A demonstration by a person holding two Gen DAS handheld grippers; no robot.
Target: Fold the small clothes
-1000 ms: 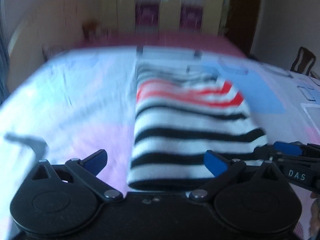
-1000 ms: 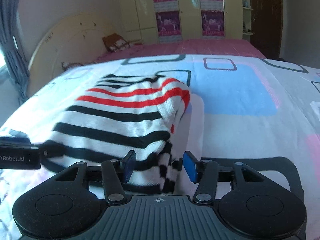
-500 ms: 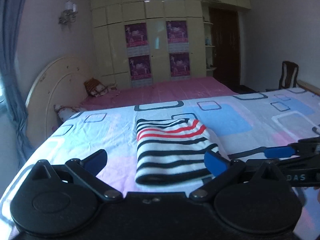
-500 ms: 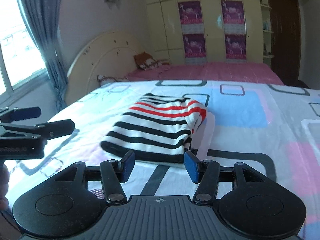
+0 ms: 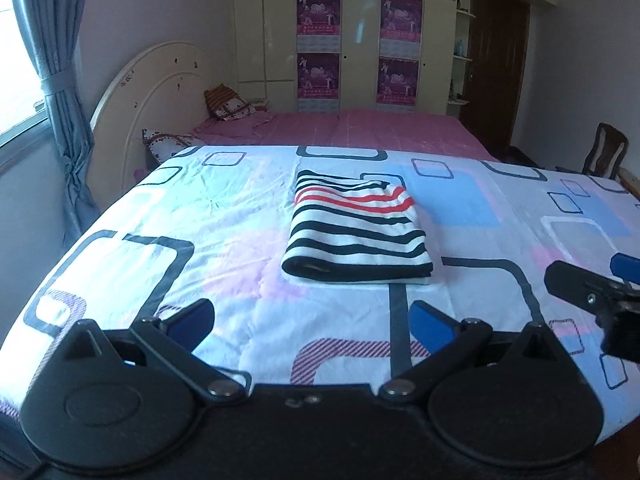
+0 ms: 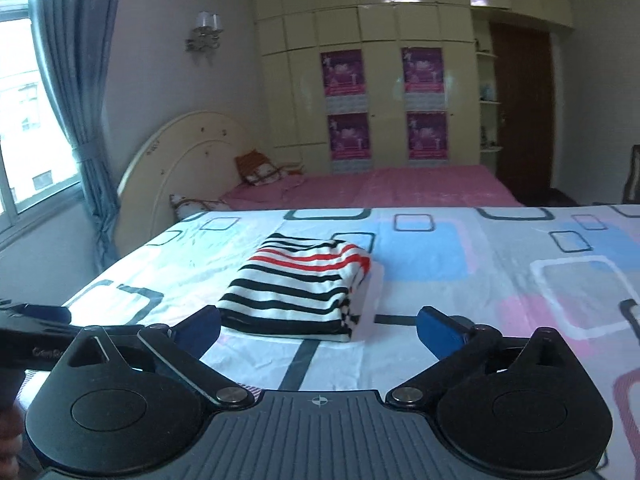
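A small striped garment [image 5: 356, 232], white with black stripes and red stripes at its far end, lies folded into a neat rectangle on the patterned bed sheet [image 5: 240, 208]. It also shows in the right wrist view [image 6: 300, 288]. My left gripper [image 5: 312, 320] is open and empty, held back from the garment's near edge. My right gripper [image 6: 320, 328] is open and empty, also behind the near edge. Each gripper shows at the edge of the other's view, the right one [image 5: 592, 292] and the left one [image 6: 36, 320].
A pink bed [image 5: 360, 128] with pillows and a cream headboard [image 5: 152, 96] stands behind. Cream wardrobes [image 6: 384, 100] with purple posters line the far wall. A blue curtain [image 6: 80, 80] hangs at left, a wooden chair [image 5: 604, 156] at right.
Both grippers have let go of the garment and pulled back and up from it. The right gripper's jaws have opened wider. The garment now lies flat and folded.
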